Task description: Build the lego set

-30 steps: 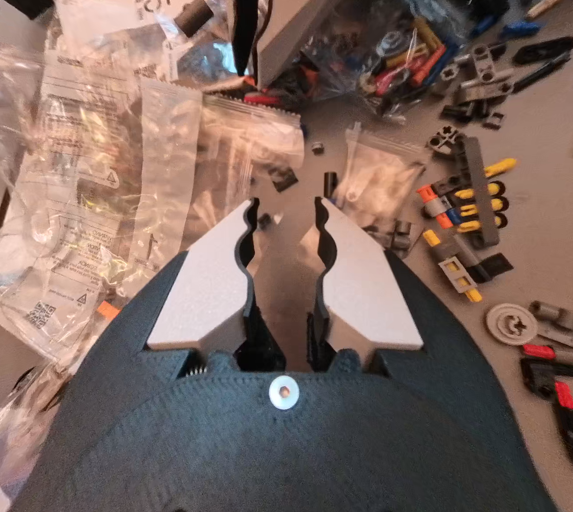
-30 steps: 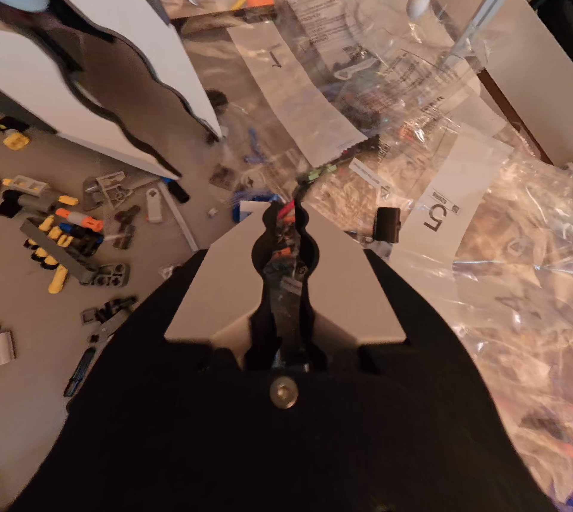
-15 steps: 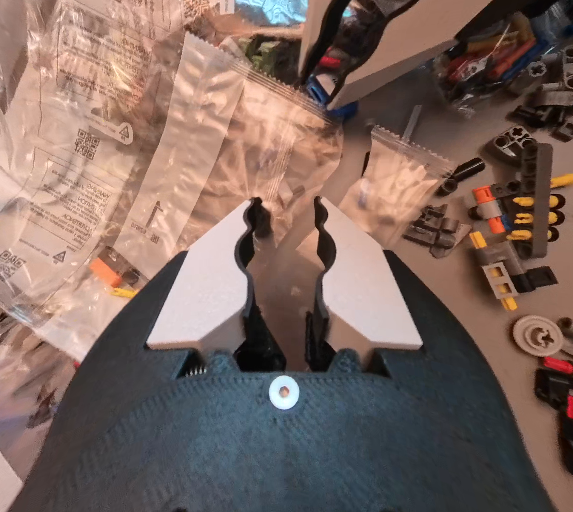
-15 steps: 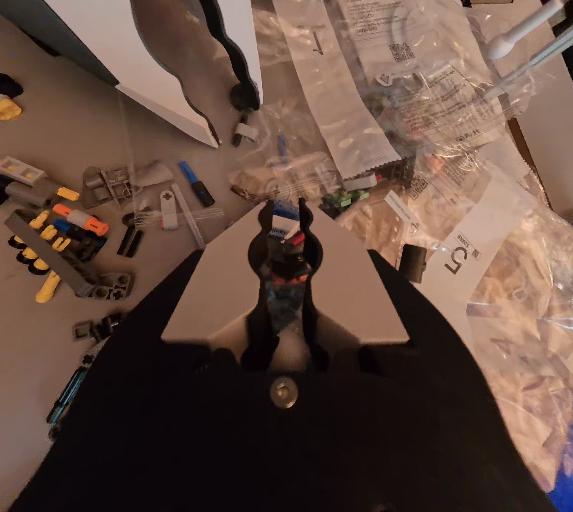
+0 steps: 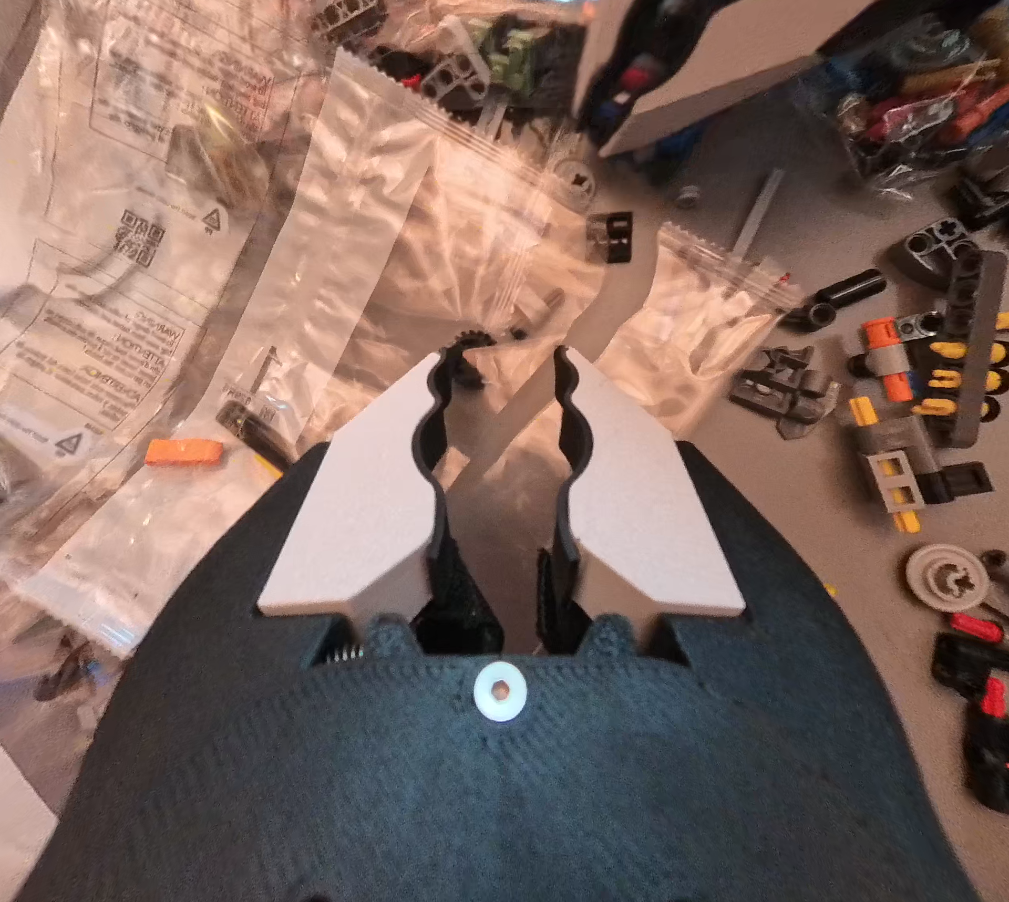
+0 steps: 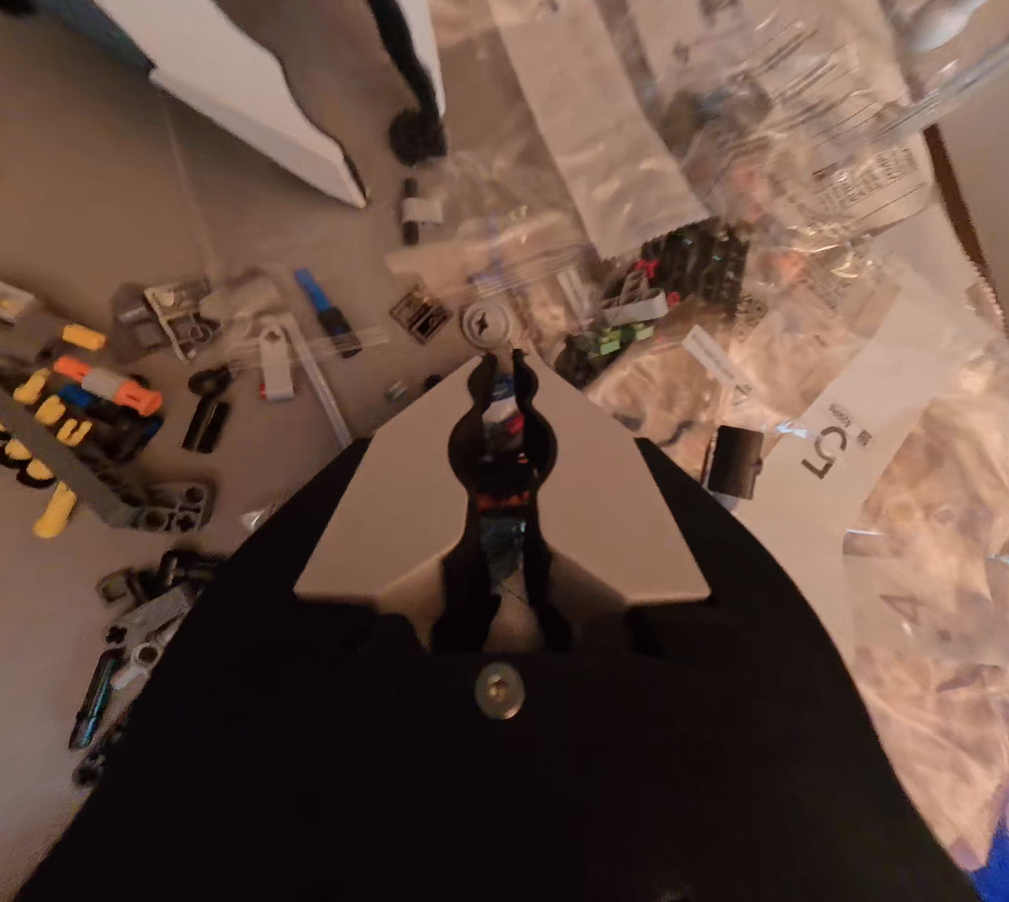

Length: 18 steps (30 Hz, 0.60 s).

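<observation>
My left gripper (image 5: 502,357) is open and hovers low over clear plastic bags (image 5: 437,248). A small black gear (image 5: 469,343) sits right at its left fingertip; it also shows in the right wrist view (image 6: 415,139). My right gripper (image 6: 499,357) is shut on a clear bag of red, orange and blue parts (image 6: 499,439). It shows in the left wrist view at the top right (image 5: 595,133), just beyond my left gripper. A partly built grey beam assembly with yellow pins (image 5: 939,384) lies on the table to the right.
Printed clear bags (image 5: 164,166) cover the left side. A small clear bag (image 5: 704,324), a bag of coloured parts (image 5: 901,111), a grey disc (image 5: 947,584) and an orange piece (image 5: 183,453) lie about. A round grey piece (image 6: 486,324) and loose parts (image 6: 180,319) lie ahead of my right gripper. The grippers' ends are close to 8 cm from one another.
My left gripper moved forward and left over the bags, and the black gear now sits at its left fingertip. My right gripper, still shut on its bag, came closer to the left one.
</observation>
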{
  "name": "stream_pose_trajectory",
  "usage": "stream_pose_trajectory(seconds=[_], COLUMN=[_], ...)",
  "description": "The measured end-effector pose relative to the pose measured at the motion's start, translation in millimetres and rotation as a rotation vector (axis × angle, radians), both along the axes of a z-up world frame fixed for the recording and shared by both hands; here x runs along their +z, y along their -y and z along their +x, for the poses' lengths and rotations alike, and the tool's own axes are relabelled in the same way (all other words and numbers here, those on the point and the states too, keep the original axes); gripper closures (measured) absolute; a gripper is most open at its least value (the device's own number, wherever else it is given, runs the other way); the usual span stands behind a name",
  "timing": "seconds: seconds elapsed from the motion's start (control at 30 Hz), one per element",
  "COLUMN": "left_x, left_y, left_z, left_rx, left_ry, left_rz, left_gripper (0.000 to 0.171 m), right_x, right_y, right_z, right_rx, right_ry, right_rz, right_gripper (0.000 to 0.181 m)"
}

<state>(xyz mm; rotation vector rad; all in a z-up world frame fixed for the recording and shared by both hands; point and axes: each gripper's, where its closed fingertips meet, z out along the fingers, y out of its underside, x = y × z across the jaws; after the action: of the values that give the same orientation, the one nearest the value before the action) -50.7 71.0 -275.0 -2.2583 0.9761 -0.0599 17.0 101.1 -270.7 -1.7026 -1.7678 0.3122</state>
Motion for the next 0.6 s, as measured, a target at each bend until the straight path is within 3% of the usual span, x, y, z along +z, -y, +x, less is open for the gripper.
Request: stream_pose_trajectory(seconds=[0.13,0.27,0.47,0.6], left_x=[0.0,0.2,3.4,17.4], left_y=[0.3,0.7,1.6,0.5], left_z=[-2.3,-2.4,0.9,12.5], left_rx=[0.012,0.009,-0.013,-0.068], left_ry=[0.0,-0.008,-0.016,0.003], left_rz=[-0.005,0.0,0.022,0.097], left_gripper=[0.135,0.135,0.136,0.136], right_x=[-0.3,18.2,5.4,-1.4], right_y=[7.3,2.8,15.7,19.3], right_z=[6.3,14.1,25.1,18.4], right_rx=[0.02,-0.013,0.051,0.079], right_ry=[0.023,-0.063,0.006,0.037], right_rz=[-0.022,-0.039,-0.059,-0.028], right_gripper=[0.181,0.171,0.161,0.164])
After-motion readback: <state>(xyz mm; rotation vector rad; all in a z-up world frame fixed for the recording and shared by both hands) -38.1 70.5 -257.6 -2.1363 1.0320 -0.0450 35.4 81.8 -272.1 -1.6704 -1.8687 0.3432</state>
